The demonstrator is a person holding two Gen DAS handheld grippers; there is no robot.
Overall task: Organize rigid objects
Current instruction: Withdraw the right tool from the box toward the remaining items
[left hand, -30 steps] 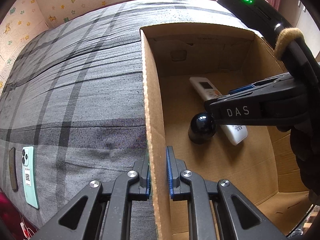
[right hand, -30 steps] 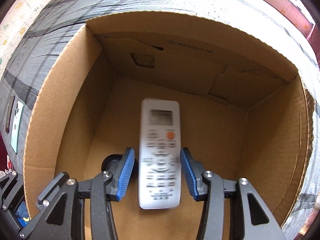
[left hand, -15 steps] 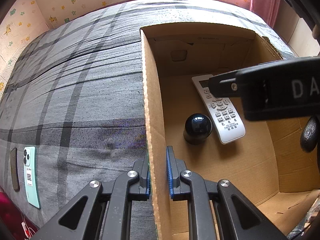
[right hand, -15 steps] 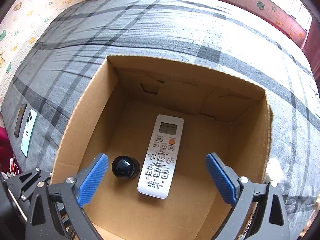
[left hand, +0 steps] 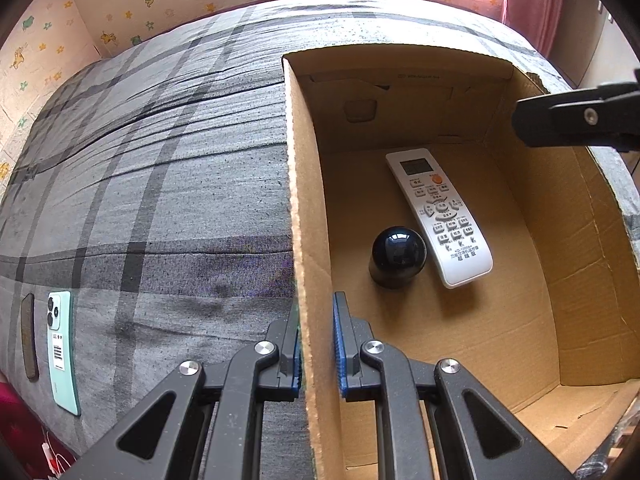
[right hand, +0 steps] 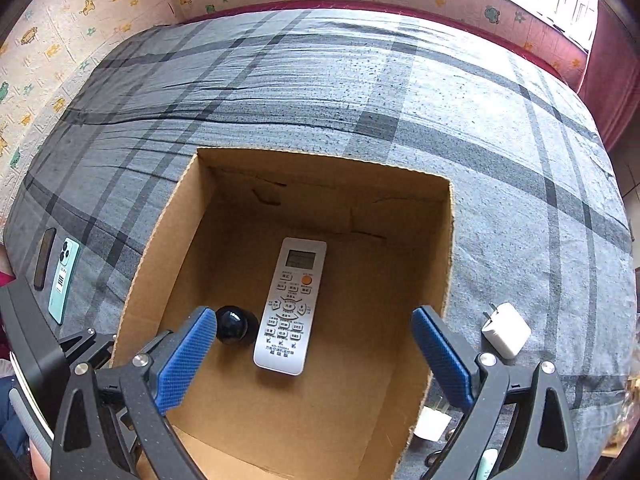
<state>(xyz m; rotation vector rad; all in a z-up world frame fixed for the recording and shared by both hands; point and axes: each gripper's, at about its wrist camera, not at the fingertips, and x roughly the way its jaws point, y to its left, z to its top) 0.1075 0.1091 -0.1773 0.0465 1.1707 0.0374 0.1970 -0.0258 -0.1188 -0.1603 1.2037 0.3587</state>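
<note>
An open cardboard box point(left hand: 308, 216) point(right hand: 160, 240) sits on a grey plaid bed. Inside lie a white remote control point(left hand: 438, 214) point(right hand: 290, 304) and a black dome-shaped object point(left hand: 398, 256) point(right hand: 236, 324) beside it. My left gripper point(left hand: 316, 344) is shut on the box's left wall near its front. My right gripper point(right hand: 316, 354) is wide open and empty, held above the box; one of its fingers point(left hand: 576, 120) shows at the right of the left wrist view.
A mint-green phone point(left hand: 62, 348) point(right hand: 64, 280) and a dark flat object point(left hand: 29, 336) point(right hand: 44, 258) lie on the bed left of the box. White chargers point(right hand: 506, 330) point(right hand: 432, 424) lie to the box's right. Patterned walls ring the bed.
My right gripper opened, left the remote on the box floor and rose up and back out of the box. The left gripper stayed clamped on the box wall.
</note>
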